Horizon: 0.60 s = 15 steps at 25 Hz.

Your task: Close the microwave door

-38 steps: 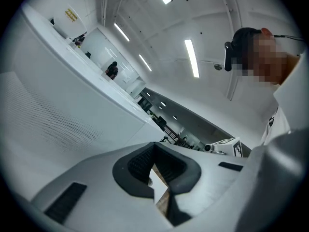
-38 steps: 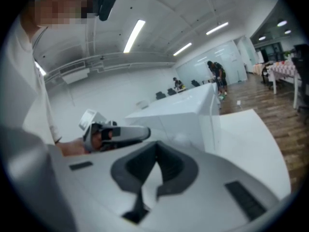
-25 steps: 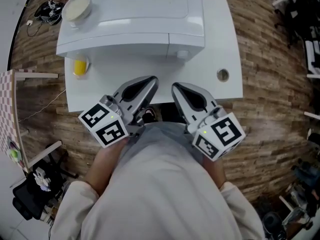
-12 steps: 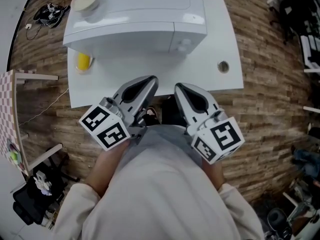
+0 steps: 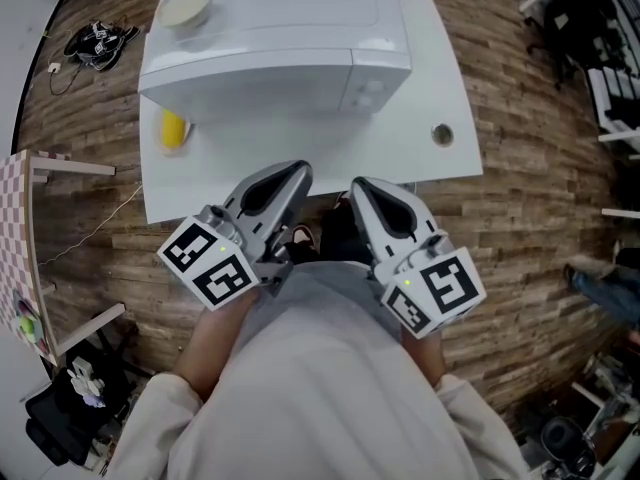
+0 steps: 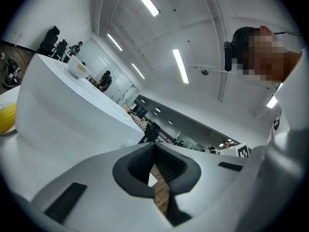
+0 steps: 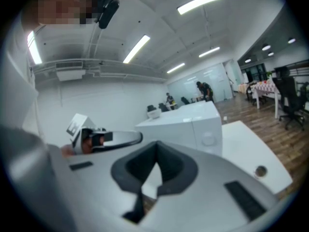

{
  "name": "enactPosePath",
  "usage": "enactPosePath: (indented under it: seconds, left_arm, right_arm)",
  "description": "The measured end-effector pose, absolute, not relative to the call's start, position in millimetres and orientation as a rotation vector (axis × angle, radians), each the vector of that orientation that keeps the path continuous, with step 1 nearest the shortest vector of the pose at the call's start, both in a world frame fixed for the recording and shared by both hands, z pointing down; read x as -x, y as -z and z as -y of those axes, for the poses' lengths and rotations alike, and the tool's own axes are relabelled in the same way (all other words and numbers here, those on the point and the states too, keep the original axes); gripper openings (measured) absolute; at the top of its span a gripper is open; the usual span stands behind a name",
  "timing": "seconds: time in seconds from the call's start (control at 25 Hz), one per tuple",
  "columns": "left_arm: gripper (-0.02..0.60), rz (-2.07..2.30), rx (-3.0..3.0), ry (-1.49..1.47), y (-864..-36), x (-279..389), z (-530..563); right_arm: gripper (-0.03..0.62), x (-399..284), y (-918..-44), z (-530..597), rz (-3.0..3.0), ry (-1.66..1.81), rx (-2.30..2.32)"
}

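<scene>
At the far left of the table [image 5: 425,163] lay a yellow object [image 5: 173,128], just beside the microwave [image 5: 270,38], and a bowl [image 5: 186,6] sat on the microwave's top near its left corner. My left gripper [image 5: 288,176] hung close in front of the person's body, short of the table edge, its jaws pressed together with nothing between them. The microwave door [image 5: 250,93] looked flush with the front, so I judged it already shut.

If it still needed seating, I would have pushed with a closed jaw tip flat against the door's free side, near the control panel, pressing straight in so the oven would not slide on the table. The right gripper [image 5: 366,190] mirrored the left, its jaws closed on nothing and well clear of the oven. Farther right was a cable hole [image 5: 441,134] in the tabletop.

Compared with a second earlier, both grippers kept the same tucked pose. Only the view had drifted, carrying the microwave and table up and to the right in the picture.
</scene>
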State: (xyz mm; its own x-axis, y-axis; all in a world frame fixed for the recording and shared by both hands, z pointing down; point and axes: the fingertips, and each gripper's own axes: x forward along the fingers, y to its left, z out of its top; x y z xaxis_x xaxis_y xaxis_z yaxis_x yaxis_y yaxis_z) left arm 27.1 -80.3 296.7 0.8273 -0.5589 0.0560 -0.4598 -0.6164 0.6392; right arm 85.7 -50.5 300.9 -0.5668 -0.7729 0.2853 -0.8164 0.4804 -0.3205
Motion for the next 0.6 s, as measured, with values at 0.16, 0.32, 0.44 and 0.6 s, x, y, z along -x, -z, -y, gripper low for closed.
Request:
enactPosePath:
  seconds: [0.16, 0.32, 0.44, 0.6]
  left_arm:
    - [0.013, 0.749, -2.343, 0.204, -294, -18, 77]
    - [0.014, 0.756, -2.344, 0.214, -293, -13, 73]
    - [0.014, 0.762, -2.343, 0.219, -292, -9, 70]
    - [0.014, 0.765, -2.344, 0.221, -290, -5, 67]
  right_arm:
    - [0.022, -81, -296, 46, 2.615, -0.631, -1.439]
    - [0.022, -77, -296, 41, 2.606, -0.625, -1.457]
    - [0.023, -75, -296, 37, 2.601, -0.628, -1.462]
    - [0.023, -72, -294, 33, 2.593, -0.628, -1.473]
